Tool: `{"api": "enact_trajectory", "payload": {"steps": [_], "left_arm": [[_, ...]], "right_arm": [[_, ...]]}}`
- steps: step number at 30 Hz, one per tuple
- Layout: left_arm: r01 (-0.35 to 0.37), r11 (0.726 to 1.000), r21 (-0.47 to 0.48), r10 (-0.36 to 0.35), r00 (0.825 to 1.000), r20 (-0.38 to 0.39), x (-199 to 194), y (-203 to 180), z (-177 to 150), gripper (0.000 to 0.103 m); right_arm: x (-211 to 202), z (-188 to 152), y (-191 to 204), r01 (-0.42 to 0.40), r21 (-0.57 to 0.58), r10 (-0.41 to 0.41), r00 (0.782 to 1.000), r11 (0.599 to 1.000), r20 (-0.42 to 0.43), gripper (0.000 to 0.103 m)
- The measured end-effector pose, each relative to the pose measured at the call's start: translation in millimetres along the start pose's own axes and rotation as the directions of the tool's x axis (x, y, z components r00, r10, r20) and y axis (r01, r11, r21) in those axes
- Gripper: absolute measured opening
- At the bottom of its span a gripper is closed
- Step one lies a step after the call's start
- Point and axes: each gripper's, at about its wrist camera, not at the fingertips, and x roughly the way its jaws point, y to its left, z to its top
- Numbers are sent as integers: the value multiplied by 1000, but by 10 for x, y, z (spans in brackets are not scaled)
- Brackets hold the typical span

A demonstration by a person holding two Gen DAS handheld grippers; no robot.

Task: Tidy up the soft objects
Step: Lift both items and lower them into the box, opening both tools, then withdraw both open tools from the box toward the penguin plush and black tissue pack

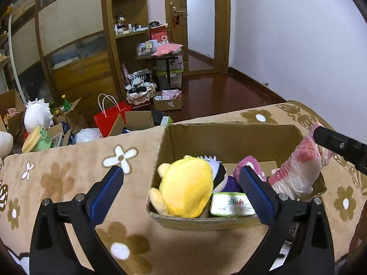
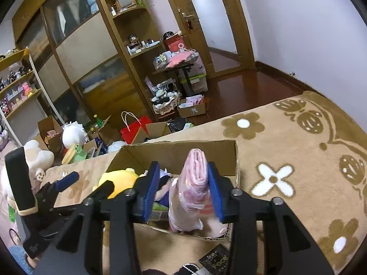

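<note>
A cardboard box (image 1: 229, 137) sits on a beige flowered blanket (image 1: 68, 178). In it lie a yellow plush (image 1: 188, 188), a purple and white plush (image 1: 220, 174), a pink plush (image 1: 250, 162) and a green-white packet (image 1: 231, 204). My left gripper (image 1: 183, 178) is open and empty in front of the box. My right gripper (image 2: 182, 178) is open around a pink striped soft item in a clear plastic bag (image 2: 193, 190), which stands in the box's right end (image 2: 231, 158); the right pad touches it. The bag also shows in the left wrist view (image 1: 300, 167).
Beyond the blanket's far edge the floor holds open cardboard boxes, a red paper bag (image 1: 110, 116), a white plush (image 1: 37, 114) and a basket (image 1: 141, 94). A wooden wardrobe and shelves stand behind. A dark packet (image 2: 215, 262) lies on the blanket near me.
</note>
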Motion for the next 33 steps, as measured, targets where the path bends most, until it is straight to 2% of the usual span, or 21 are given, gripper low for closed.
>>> {"api": "enact_trajectory", "payload": {"steps": [1,4,8,13,17,22,25,29,33], "left_arm": [[-6,1000,-3,6,1000,2,-25,13,-8,100],[-18,1000,-9,18,1000,5,-109,45,-38,100],[-37,999,3,37,999,1,-235,82,-69,100],[-36,999,21,36,999,-20,-386,105,-92,100],[-22,1000,5,22,998,-50,-501,122,-130,100],[-21,1000,18,22,997,-72,-538,53,-179,100],[7,1000,30,-4,995,-104,-557,-12,-211,100],[40,994,102,-21,982,-185,-510,-179,-301,100],[70,983,167,-33,976,-214,-491,-345,-399,100]], "right_arm": [[-25,6,8,6,-6,-6,1000,1000,8,60],[-111,35,30,22,-18,-22,999,1000,38,64],[-233,73,64,29,-32,-27,998,999,65,82],[-385,100,121,34,-68,-29,996,997,80,85],[-515,58,144,54,-83,-47,994,995,94,98],[-668,-34,124,60,-86,-53,995,994,85,99],[-739,-109,101,70,-87,-64,995,994,74,103],[-801,-223,78,90,-90,-87,995,992,44,103],[-806,-322,22,109,-75,-110,994,991,1,103]]}}
